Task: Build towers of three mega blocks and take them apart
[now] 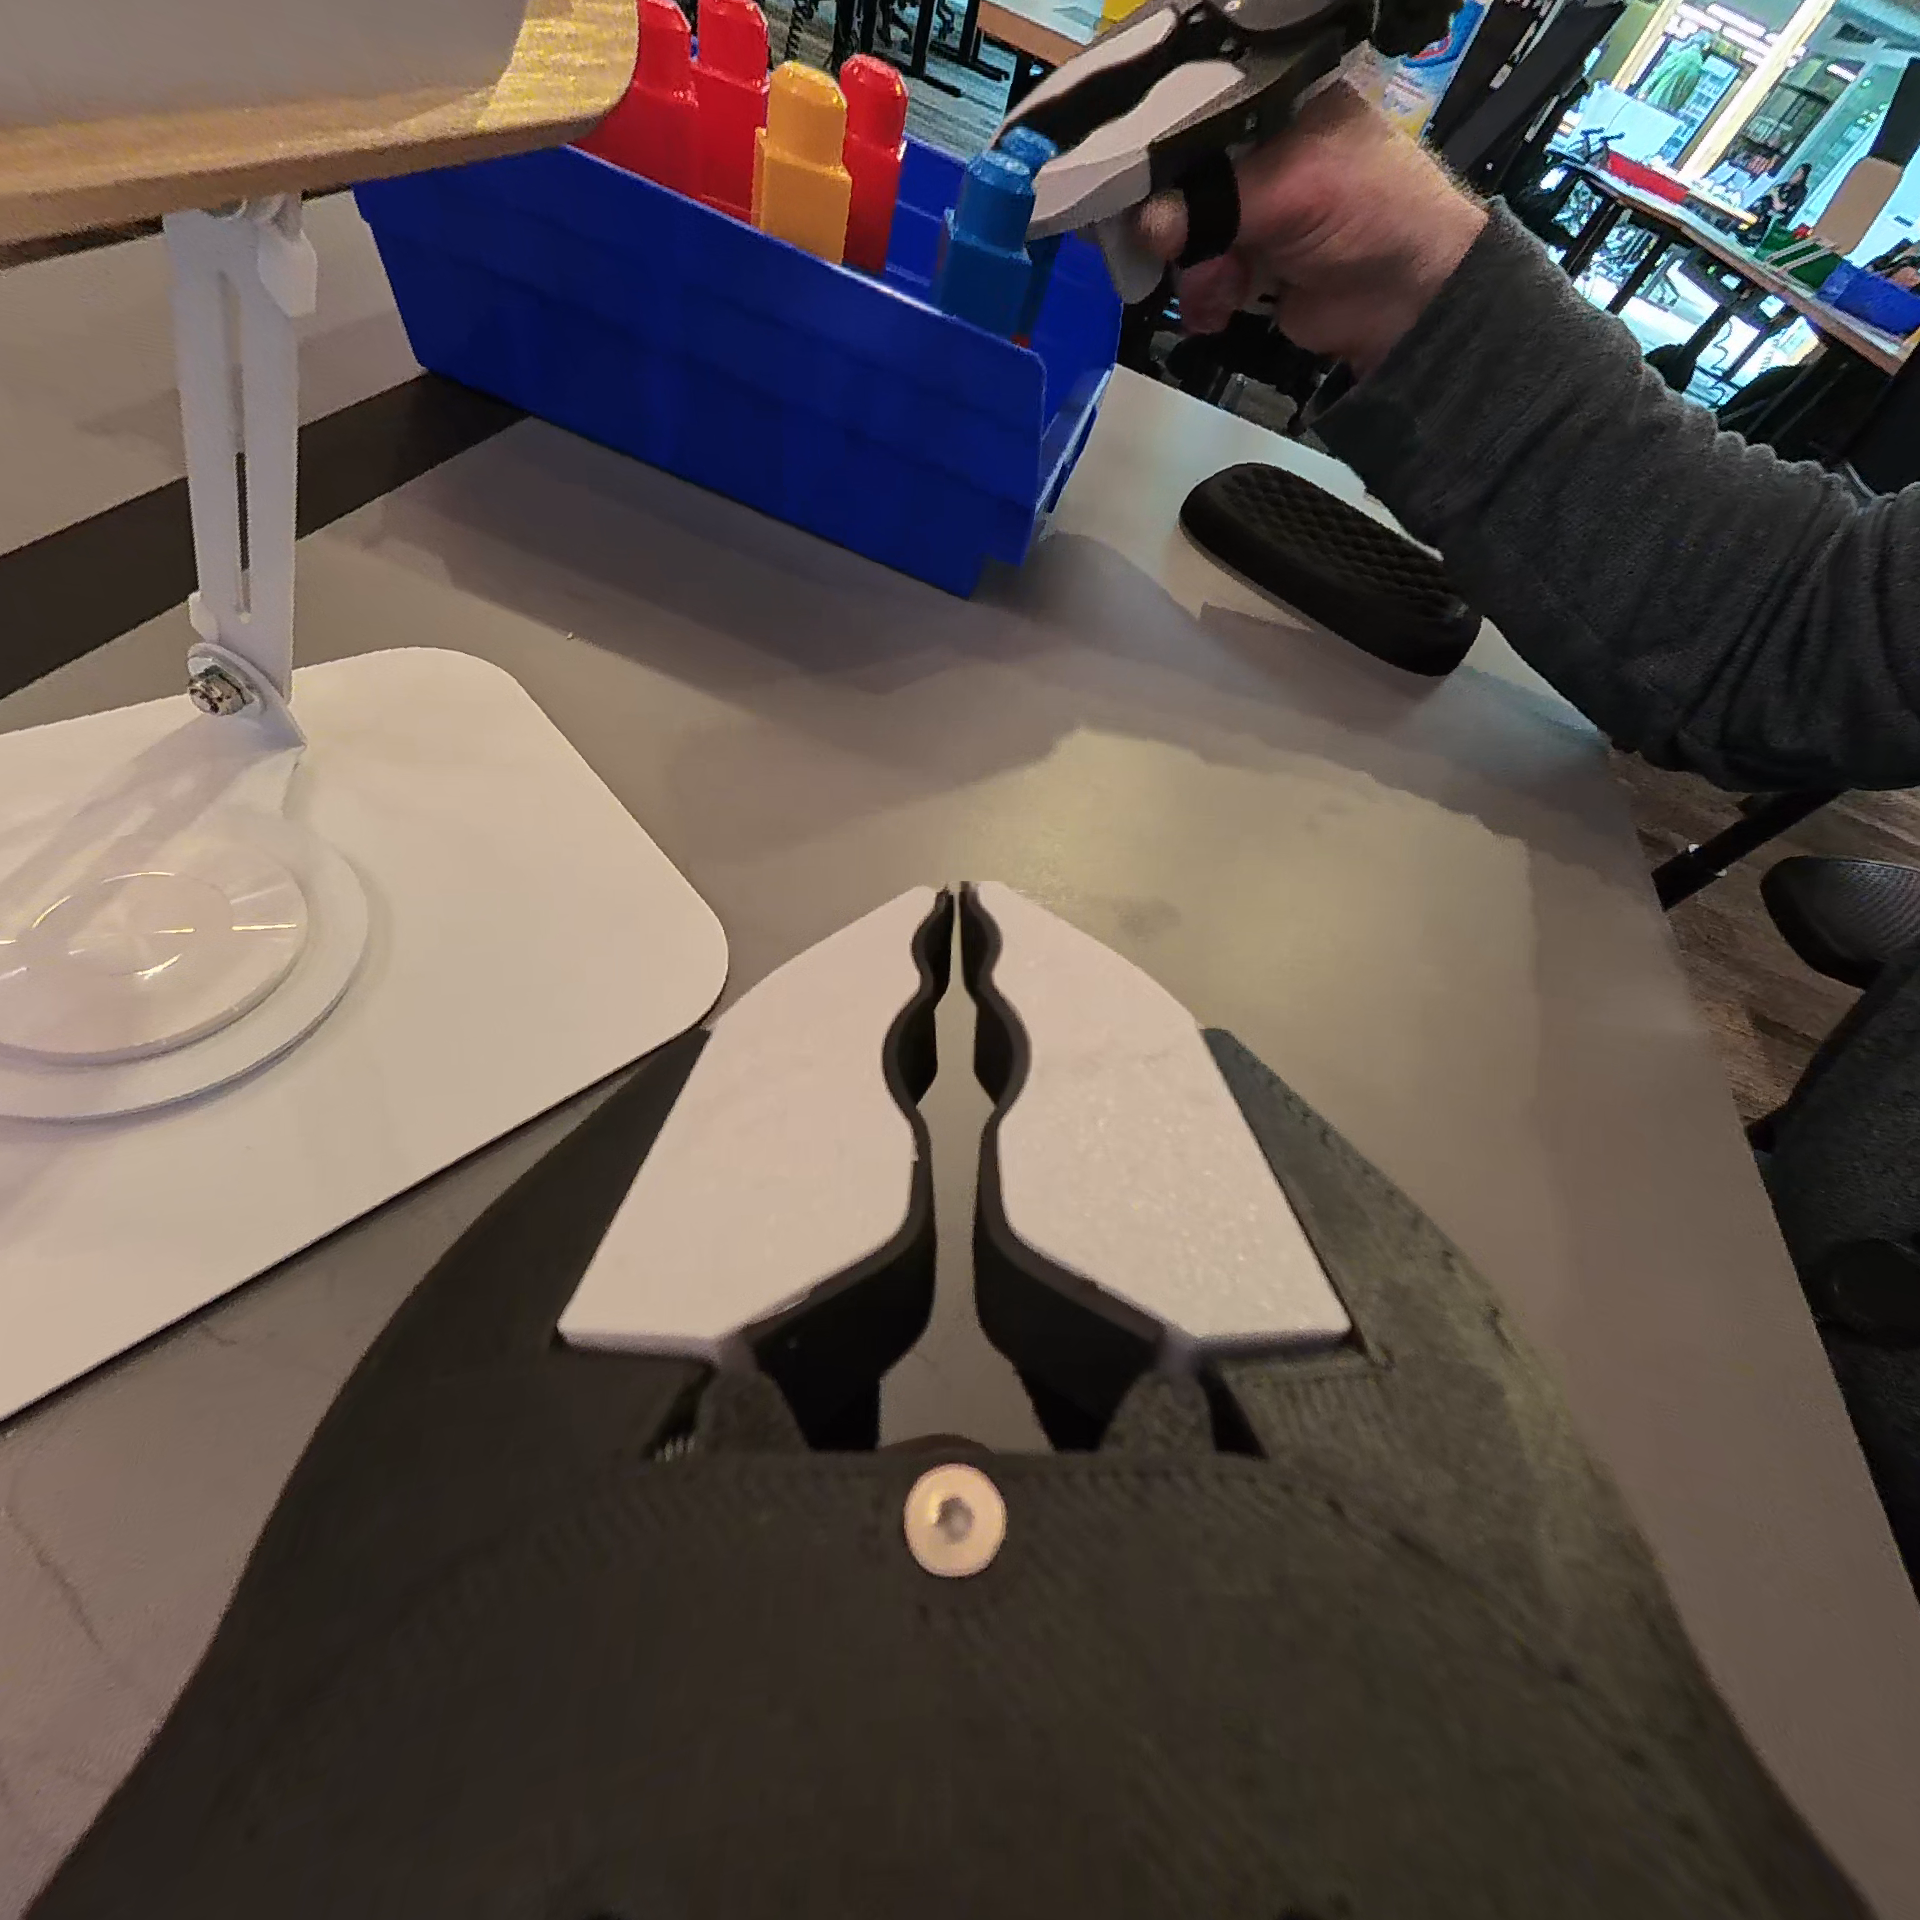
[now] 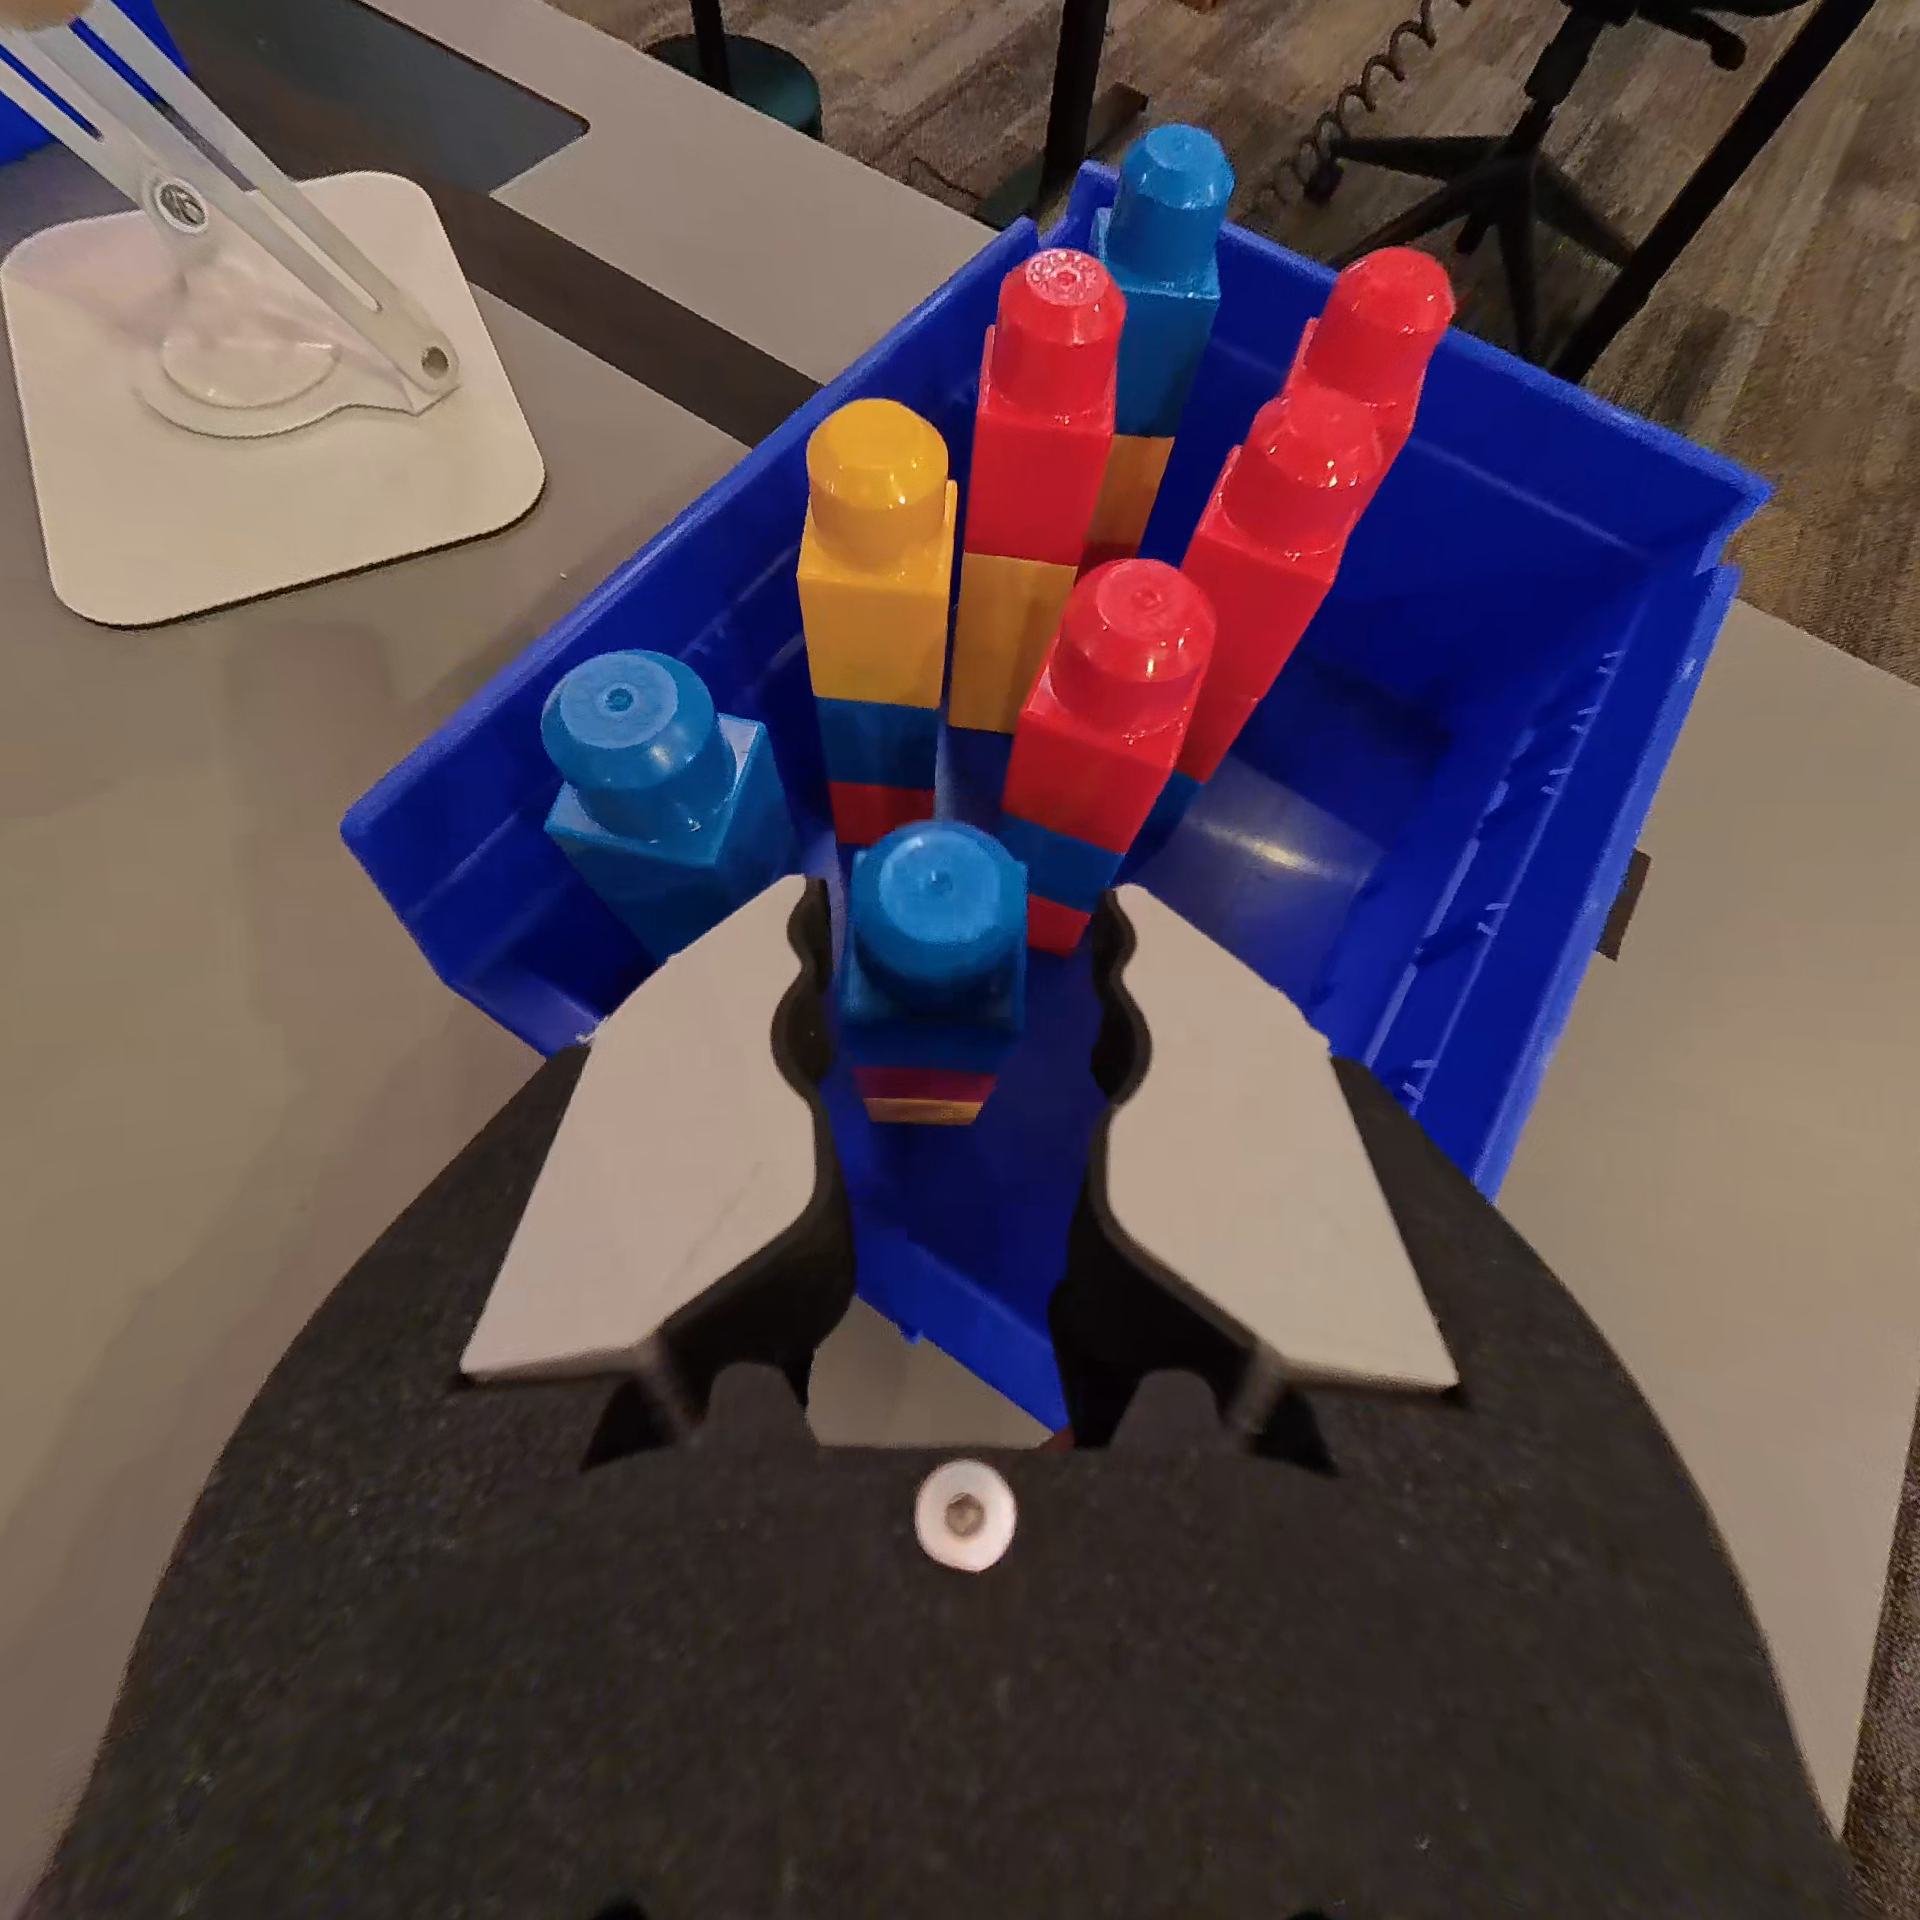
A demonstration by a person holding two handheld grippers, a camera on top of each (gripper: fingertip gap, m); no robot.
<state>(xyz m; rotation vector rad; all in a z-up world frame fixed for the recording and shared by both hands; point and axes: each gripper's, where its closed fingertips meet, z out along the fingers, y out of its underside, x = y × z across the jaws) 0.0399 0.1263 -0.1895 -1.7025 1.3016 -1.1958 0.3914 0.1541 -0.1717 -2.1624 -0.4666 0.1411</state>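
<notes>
Several three-block towers of red, yellow and blue mega blocks stand upright in a blue bin (image 2: 1558, 665). My right gripper (image 2: 961, 902) is open and straddles the top of the nearest tower, a blue-topped one (image 2: 935, 935), with a gap on its right side. Another blue-topped tower (image 2: 644, 758) stands to its left, a yellow-topped one (image 2: 878, 540) and red-topped ones (image 2: 1112, 707) behind. In the left wrist view the bin (image 1: 727, 416) sits at the back and the right gripper (image 1: 1039, 177) hovers over its right end. My left gripper (image 1: 956, 896) is shut and empty, low over the grey table.
A white stand with a flat base plate (image 1: 364, 987) and a wooden top (image 1: 312, 114) stands left of the bin; it also shows in the right wrist view (image 2: 260, 447). A black wrist rest (image 1: 1330, 571) lies right of the bin. The table edge (image 1: 1704, 935) runs along the right. About 35 cm separates my left fingertips from my right. About 15 cm separates my left fingertips from the flat base plate (image 1: 364, 987). Seen from the right wrist view (image 2: 186, 443) as well.
</notes>
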